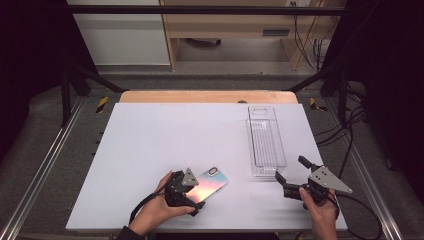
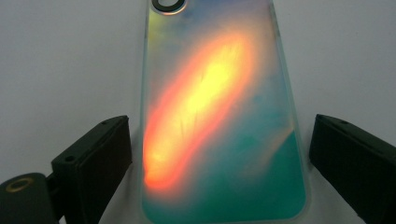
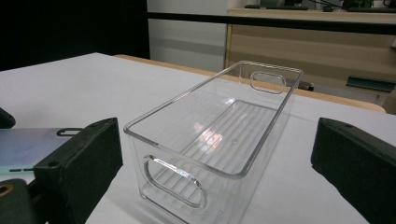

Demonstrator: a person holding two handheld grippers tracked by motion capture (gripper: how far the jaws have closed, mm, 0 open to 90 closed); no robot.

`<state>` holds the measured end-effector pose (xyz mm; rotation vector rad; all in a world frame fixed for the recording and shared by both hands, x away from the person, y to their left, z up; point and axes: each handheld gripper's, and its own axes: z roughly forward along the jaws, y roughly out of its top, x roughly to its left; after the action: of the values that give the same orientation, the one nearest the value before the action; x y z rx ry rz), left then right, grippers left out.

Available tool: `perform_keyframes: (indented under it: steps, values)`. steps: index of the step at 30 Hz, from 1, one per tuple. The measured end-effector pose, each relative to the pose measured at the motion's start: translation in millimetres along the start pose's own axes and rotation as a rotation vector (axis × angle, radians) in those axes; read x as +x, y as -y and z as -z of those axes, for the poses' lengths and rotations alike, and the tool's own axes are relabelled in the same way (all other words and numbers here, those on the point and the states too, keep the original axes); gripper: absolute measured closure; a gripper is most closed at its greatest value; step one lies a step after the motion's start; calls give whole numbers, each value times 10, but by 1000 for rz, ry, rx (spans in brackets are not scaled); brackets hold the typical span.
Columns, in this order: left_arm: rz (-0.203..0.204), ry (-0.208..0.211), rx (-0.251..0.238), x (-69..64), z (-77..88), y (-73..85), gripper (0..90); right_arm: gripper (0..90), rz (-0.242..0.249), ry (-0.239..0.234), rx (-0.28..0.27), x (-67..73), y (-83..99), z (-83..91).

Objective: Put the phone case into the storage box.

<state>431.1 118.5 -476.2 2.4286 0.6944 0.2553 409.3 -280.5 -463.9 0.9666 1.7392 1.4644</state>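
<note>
An iridescent phone case with a camera hole at its far end lies flat on the white tabletop, near the front middle. My left gripper is open, its jaws straddling the case's near end with small gaps on both sides. A clear, empty plastic bin with handle cut-outs stands lengthwise at the right. My right gripper is open just in front of the bin's near end, with nothing held. In the right gripper view the phone case peeks in at the left.
The wooden table edge runs along the far side of the white top. Metal frame rails flank the table, and cables hang at the right. Cabinets stand beyond.
</note>
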Motion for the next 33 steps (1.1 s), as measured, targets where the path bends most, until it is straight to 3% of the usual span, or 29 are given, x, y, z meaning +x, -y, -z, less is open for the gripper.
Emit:
perform_keyframes:
  steps: [9,16,27,33]
  values:
    - [-2,6,-1,-1,-4,5,69,23,5,1,5,3,1,-2]
    - [12,-1,0,-6,20,-2,153,23,5,0,6,1,2,-4]
    - [22,-6,-20,-10,23,19,164,23,6,0,5,3,3,-3]
    - [6,-7,-50,-8,25,19,164,23,7,0,7,4,2,-3]
